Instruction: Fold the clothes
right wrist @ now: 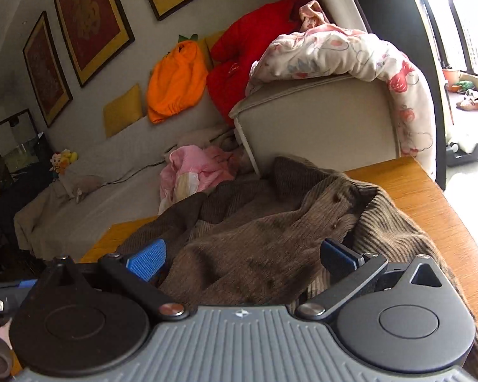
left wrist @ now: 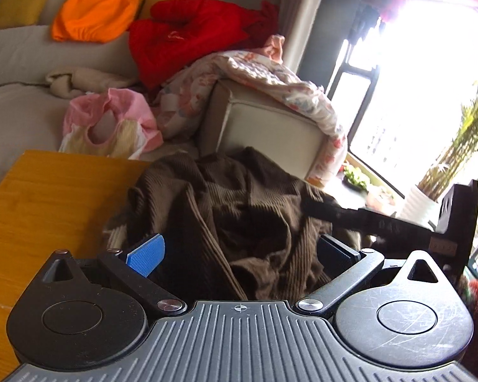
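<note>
Sofa [right wrist: 118,172] behind, strewn with clothes. Wooden table [left wrist: 47,191] carries crumpled brown ribbed garment [left wrist: 239,210]. Left gripper [left wrist: 239,254] wide open, garment bunched between fingers, ungrasped. Right gripper [right wrist: 242,258] likewise spread wide over garment.

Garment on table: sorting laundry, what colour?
Dark brown, ribbed garment; clearest in right wrist view.
</note>
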### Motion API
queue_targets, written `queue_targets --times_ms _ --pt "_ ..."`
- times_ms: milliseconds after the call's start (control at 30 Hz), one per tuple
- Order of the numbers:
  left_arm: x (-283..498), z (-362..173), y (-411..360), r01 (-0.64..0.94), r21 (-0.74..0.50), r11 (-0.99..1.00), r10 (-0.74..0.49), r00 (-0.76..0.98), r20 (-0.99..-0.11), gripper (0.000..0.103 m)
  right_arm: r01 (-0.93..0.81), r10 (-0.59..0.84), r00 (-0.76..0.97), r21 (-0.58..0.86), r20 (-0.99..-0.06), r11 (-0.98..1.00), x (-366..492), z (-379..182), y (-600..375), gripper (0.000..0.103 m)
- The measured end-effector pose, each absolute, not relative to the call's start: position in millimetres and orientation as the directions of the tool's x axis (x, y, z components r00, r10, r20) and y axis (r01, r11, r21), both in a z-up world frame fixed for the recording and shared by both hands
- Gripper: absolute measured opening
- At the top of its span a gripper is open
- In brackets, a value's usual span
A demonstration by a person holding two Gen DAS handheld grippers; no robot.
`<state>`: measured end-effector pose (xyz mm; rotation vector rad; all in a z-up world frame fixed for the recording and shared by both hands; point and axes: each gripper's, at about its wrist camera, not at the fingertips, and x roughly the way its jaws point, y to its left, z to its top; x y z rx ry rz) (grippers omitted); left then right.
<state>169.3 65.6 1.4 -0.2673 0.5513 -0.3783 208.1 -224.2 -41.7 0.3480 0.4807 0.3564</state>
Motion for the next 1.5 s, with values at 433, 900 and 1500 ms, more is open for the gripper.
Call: queue_targets --times_ms 433,900,1500 --pt "107.1 0.7 50.4 0.416 -0.201 0.887 -0.451 0.687 -0.569 0.103 -0.286 0.580 0.714 0.593 -0.392 0.753 110.7 -61.9 -258.0 0.103" --pt "81.8 -32.4 37.8 0.371 -0.073 0.926 -0.313 0.641 -0.701 0.039 -0.271 0.596 0.719 0.645 -0.357 0.714 82.3 -69.9 -271.2 0.103" --pt "200.8 65.4 188.6 -0.194 0.095 0.976 0.216 0.902 -0.375 0.006 -0.385 0.549 0.638 0.393 -0.541 0.835 88.9 -51.4 -235.9 0.103"
